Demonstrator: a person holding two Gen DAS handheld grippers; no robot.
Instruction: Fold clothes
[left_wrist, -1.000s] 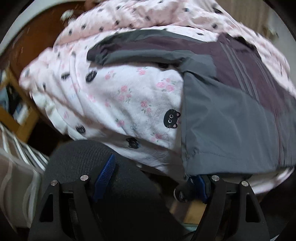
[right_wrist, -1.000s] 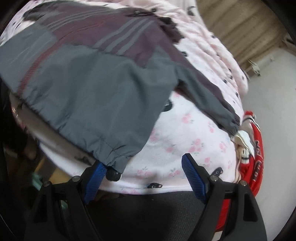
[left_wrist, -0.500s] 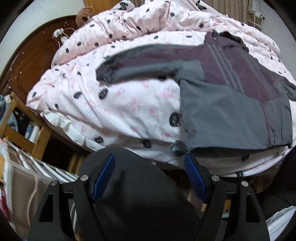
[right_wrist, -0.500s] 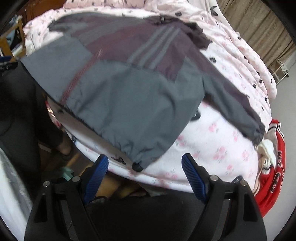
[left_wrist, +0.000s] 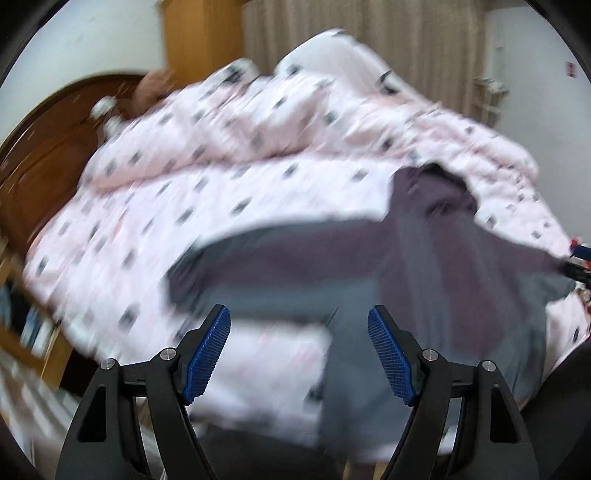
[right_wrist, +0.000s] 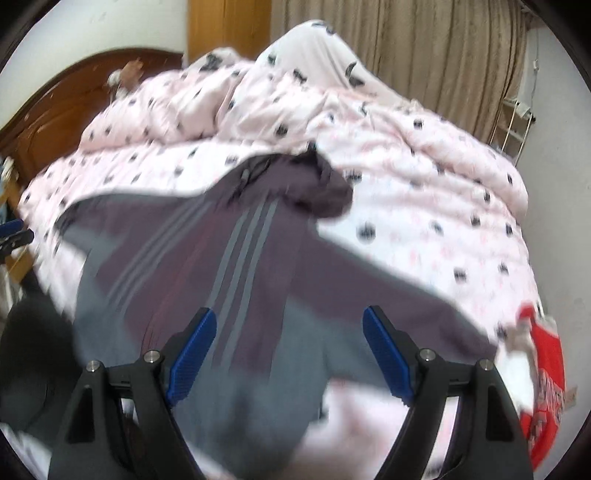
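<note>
**Jacket spread flat, both tools empty above it**

A bed covered by a pink quilt printed with small black cats (right_wrist: 424, 229) fills my view, with a dark wooden headboard (right_wrist: 55, 107) at the far left and beige curtains (right_wrist: 424, 55) behind. On the quilt lies the grey and dark plum track jacket with pale stripes (right_wrist: 229, 266), front down as far as I can tell, near the bed's front edge.

My left gripper (left_wrist: 299, 350) hangs over the jacket's left sleeve (left_wrist: 258, 266), jaws wide apart, nothing between them. My right gripper (right_wrist: 288, 350) is likewise spread and empty, above the striped body.

The jacket's long axis runs from hem, nearest me, to hood (right_wrist: 325, 192), which points toward the far pillows; the sleeves reach out sideways. A red printed garment (right_wrist: 546, 384) sits at the right edge.

To fold well, I judge I should pinch each cuff cleanly and bring the sleeves inward across the back, keeping the hem square.
</note>
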